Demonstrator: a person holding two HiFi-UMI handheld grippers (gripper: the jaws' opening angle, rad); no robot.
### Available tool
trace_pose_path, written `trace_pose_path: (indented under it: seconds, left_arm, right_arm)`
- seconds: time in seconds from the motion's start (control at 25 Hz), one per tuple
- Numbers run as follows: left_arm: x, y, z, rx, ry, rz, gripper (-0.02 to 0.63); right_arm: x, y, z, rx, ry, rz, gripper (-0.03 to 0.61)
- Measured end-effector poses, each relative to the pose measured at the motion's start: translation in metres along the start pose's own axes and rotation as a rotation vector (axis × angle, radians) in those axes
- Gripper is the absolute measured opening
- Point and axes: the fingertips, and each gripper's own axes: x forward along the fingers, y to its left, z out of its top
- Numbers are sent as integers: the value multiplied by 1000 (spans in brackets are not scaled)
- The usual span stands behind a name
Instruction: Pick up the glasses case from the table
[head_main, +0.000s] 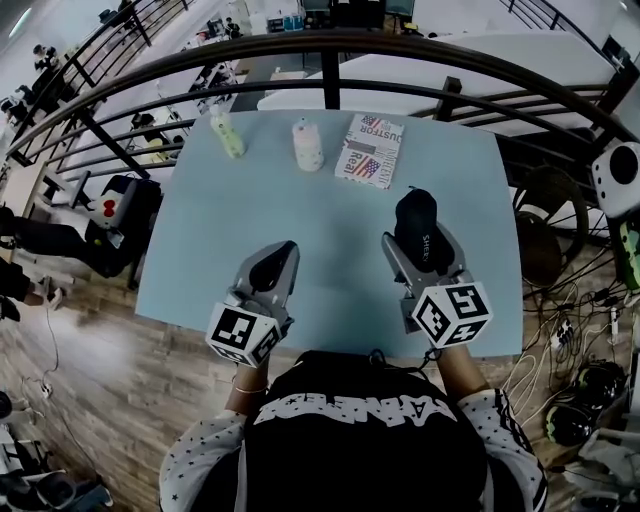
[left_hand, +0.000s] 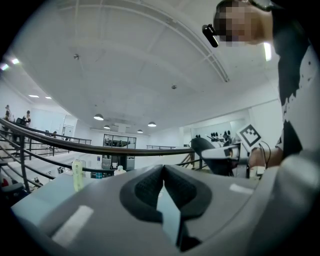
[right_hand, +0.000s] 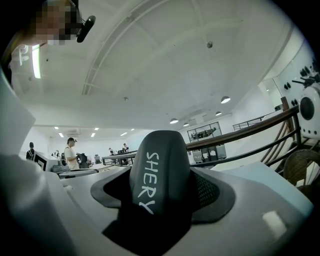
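My right gripper (head_main: 418, 240) is clamped on the black glasses case (head_main: 414, 212), which has white "SHERY" lettering on it. The case sticks out past the jaw tips, above the near right part of the pale blue table (head_main: 330, 210); I cannot tell whether it touches the top. My left gripper (head_main: 278, 262) has its jaws pressed together on nothing, at the near left. Along the far edge are a green bottle (head_main: 228, 134), a white bottle (head_main: 307, 146) and a flag-covered book (head_main: 371, 150).
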Motion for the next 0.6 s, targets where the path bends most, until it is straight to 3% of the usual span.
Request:
trace_pose_path:
  seconds: [0.6]
  left_arm:
    - [-1,-3,-1,-5,6,4,0]
  right_arm:
    - [-4,-3,1,19,-12,8,370]
